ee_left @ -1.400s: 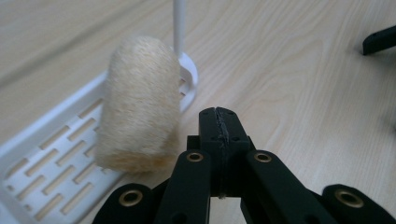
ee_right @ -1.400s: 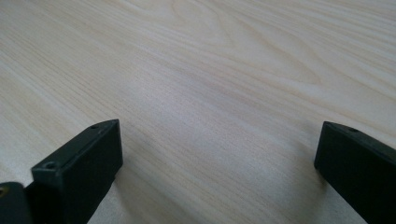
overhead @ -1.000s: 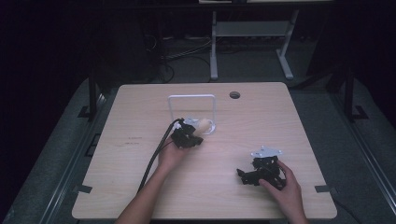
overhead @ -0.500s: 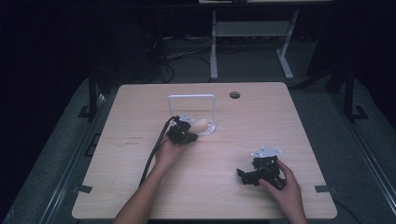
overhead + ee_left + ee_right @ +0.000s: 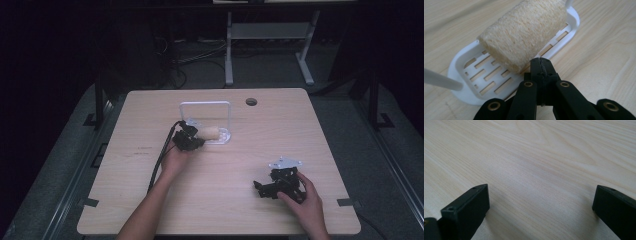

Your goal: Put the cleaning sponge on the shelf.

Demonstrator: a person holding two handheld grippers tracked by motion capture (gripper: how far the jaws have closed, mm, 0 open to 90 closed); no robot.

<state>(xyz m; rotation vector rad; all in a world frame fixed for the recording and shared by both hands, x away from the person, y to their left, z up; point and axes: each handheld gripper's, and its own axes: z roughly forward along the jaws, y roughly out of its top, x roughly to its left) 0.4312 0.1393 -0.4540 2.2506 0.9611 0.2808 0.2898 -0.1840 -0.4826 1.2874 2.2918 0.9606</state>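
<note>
Resting on the slotted white soap tray (image 5: 471, 75) at the table's (image 5: 150, 200) far middle, a loofah roll (image 5: 529, 32) lies just beyond the left gripper (image 5: 541, 65), jaws pressed together. Right gripper (image 5: 540, 202), near right, has jaws wide apart.

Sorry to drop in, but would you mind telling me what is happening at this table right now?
A person is working at a wooden table with a gripper in each hand. The left gripper, jaws closed, sits at the near end of a loofah sponge lying on a white slotted rack; whether it pinches the sponge is unclear. The right gripper rests open on bare table, off to the right.
</note>
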